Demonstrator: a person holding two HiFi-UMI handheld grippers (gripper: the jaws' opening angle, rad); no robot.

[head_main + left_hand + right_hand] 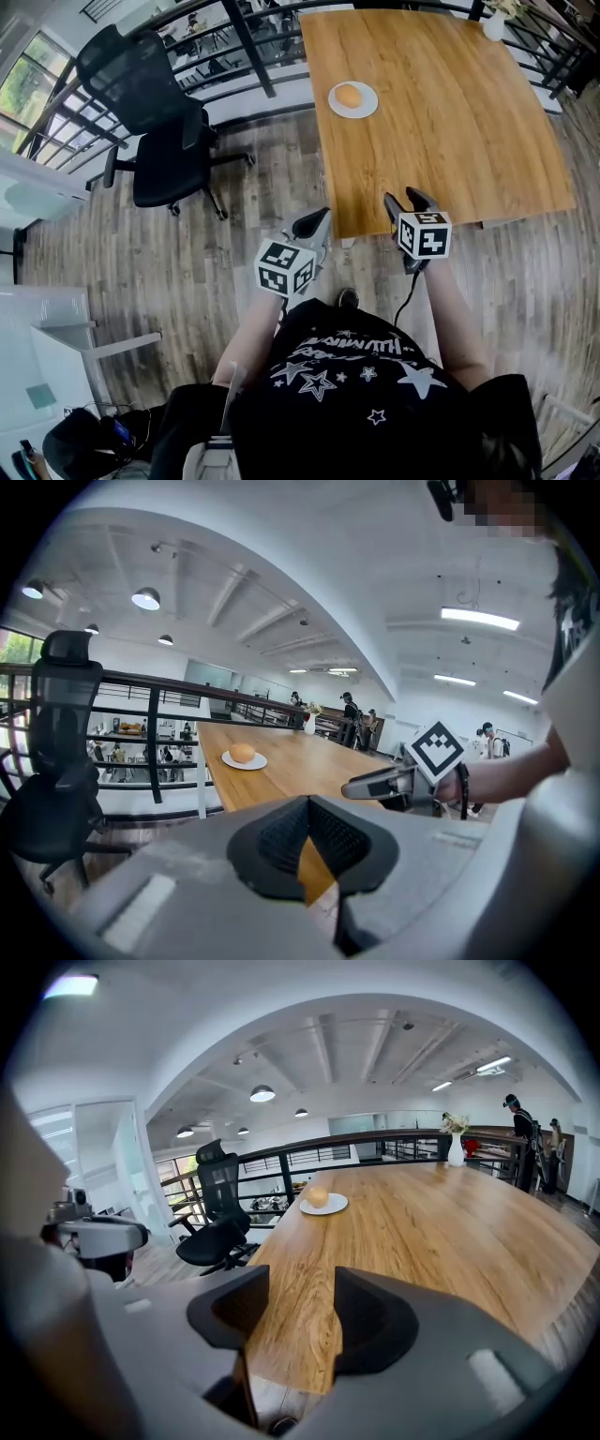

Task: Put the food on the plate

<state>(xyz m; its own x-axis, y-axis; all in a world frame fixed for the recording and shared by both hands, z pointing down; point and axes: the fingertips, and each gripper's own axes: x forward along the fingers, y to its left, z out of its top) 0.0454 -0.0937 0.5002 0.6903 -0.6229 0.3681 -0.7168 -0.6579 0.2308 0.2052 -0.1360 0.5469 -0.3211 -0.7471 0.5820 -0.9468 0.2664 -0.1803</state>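
Note:
A round orange-brown bun [348,95] lies on a small white plate [367,108] near the far left edge of the wooden table [450,131]. Both grippers hang at the table's near edge, well short of the plate. My left gripper [314,228] is off the table's near left corner, over the floor. In the left gripper view its pads [281,832] meet at the tips, with nothing between them, and the bun [242,752] shows far ahead. My right gripper [302,1288] stands open and empty over the near edge, with the plate [336,1207] far ahead.
A black office chair [155,131] stands on the wood floor left of the table. A dark railing [246,42] runs behind the table. A white vase [494,23] stands at the table's far right corner. People stand far off in the background.

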